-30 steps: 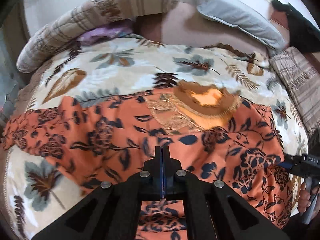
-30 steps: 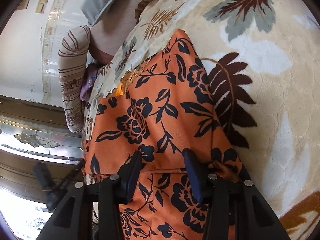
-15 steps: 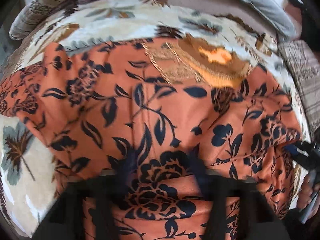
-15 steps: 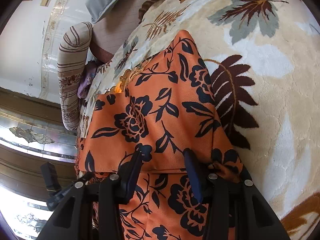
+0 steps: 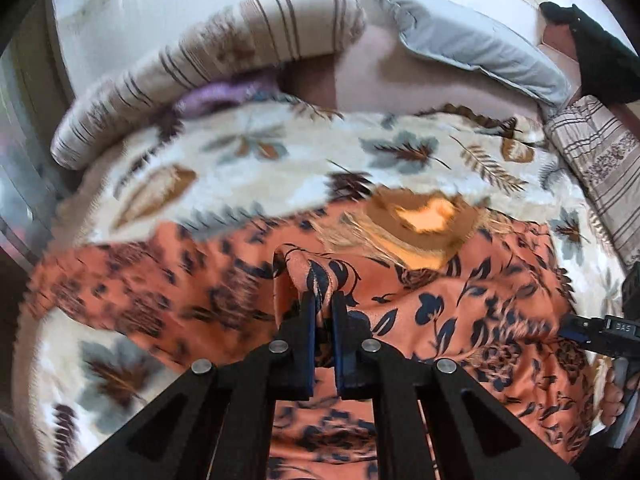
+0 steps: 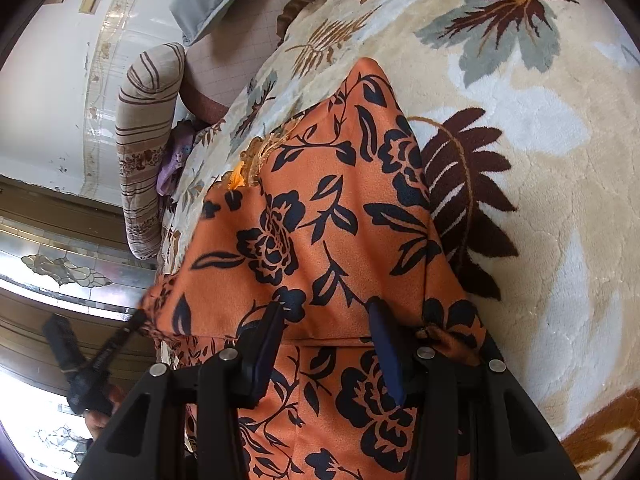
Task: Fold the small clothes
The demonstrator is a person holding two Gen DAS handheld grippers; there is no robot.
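Note:
An orange garment with dark floral print lies spread on the blanket, its tan lace neckline toward the far side. My left gripper is shut on a pinched-up fold of it, and the cloth rises in a small peak above the pads. From the right wrist view the garment stretches away. My right gripper stands open, its fingers straddling a fold line of the cloth. The left gripper shows at the garment's left corner, and the right gripper at the garment's right edge.
A cream blanket with leaf pattern covers the bed. A striped bolster, a grey pillow and a purple cloth lie at the far end. Striped bedding is on the right. A hand holds the right gripper.
The left gripper dropped onto the garment, opened, then shut on a fold and lifted it. The right gripper stayed in place.

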